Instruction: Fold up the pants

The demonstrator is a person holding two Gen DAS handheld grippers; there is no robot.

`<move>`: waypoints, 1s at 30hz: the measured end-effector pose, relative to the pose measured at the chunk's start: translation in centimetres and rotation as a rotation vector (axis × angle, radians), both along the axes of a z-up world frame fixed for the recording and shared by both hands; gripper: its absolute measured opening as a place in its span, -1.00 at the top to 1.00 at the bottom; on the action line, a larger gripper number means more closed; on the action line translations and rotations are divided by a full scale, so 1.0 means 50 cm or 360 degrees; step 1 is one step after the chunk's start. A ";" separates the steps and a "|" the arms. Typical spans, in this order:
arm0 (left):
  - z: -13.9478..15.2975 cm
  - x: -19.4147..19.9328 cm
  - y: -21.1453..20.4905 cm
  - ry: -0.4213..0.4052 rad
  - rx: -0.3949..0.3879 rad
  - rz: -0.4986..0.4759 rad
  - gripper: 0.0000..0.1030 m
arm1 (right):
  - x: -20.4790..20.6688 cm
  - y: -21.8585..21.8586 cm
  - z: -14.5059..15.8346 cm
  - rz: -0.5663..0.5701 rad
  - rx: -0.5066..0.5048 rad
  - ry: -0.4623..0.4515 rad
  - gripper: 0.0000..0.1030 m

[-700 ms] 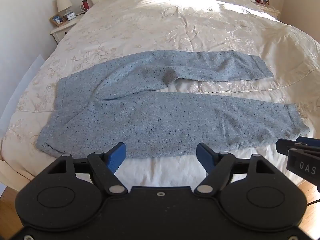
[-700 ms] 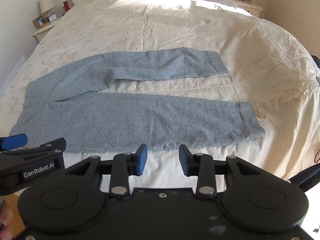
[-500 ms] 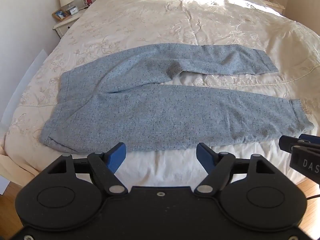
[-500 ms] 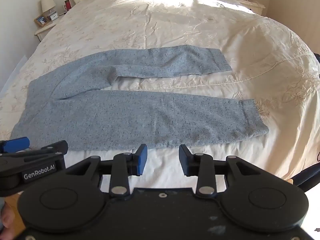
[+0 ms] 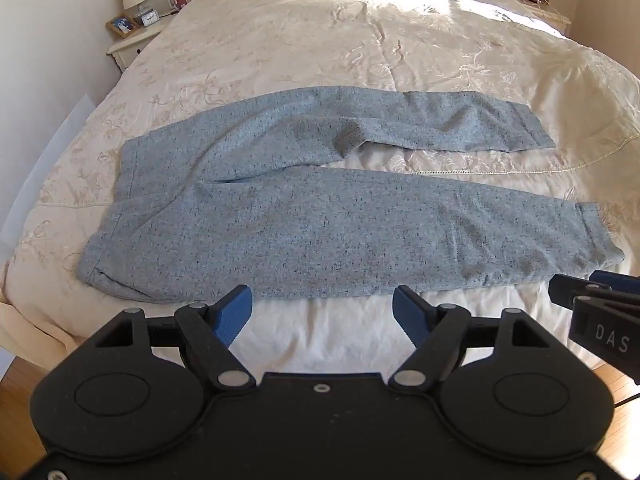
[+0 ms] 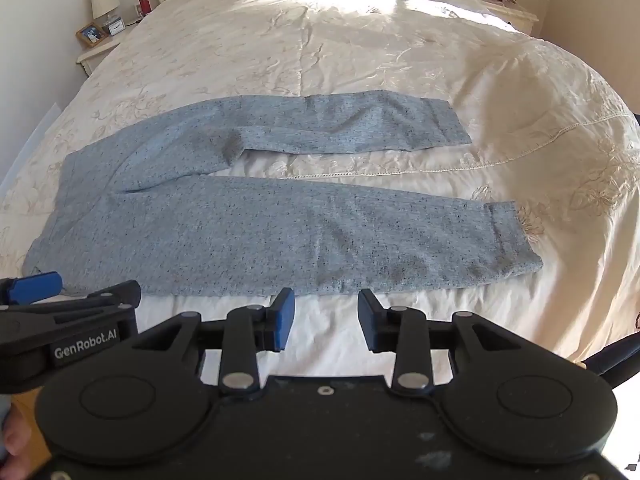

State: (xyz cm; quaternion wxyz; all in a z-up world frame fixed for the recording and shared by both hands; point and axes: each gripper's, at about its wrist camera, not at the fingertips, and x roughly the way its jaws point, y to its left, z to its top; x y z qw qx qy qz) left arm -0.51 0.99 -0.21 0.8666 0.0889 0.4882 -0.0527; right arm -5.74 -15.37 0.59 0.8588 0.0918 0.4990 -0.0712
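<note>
The pants point(image 5: 320, 216) lie flat on the bed point(image 5: 360, 40), long axis running nine to three o'clock, at twelve o'clock from both spread, empty grippers, left gripper point(image 5: 322, 312) seemingly nearer the waistband, right gripper point(image 6: 325, 320) nearer the cuffs.

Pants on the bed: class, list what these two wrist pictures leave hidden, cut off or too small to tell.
- Near left corner of the pants: in the right wrist view, the left hand-held gripper covers it.
- Underside of the pants: lies against the bedspread in both views.
- Framed photo on the nightstand: too small to make out.
- Right hand-held gripper: cut off by the left wrist view's right edge.
</note>
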 end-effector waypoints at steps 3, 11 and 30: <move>-0.001 0.000 0.002 0.0005 -0.0004 0.0004 -0.53 | 0.001 -0.001 0.000 0.0003 0.0004 0.0003 0.28; -0.007 -0.002 0.003 0.0011 -0.0011 0.0013 -0.53 | -0.001 0.001 -0.002 0.0017 0.0009 0.0001 0.28; -0.008 -0.002 -0.001 0.0021 -0.0007 0.0014 -0.53 | 0.000 0.004 -0.004 0.0026 0.0007 0.0003 0.28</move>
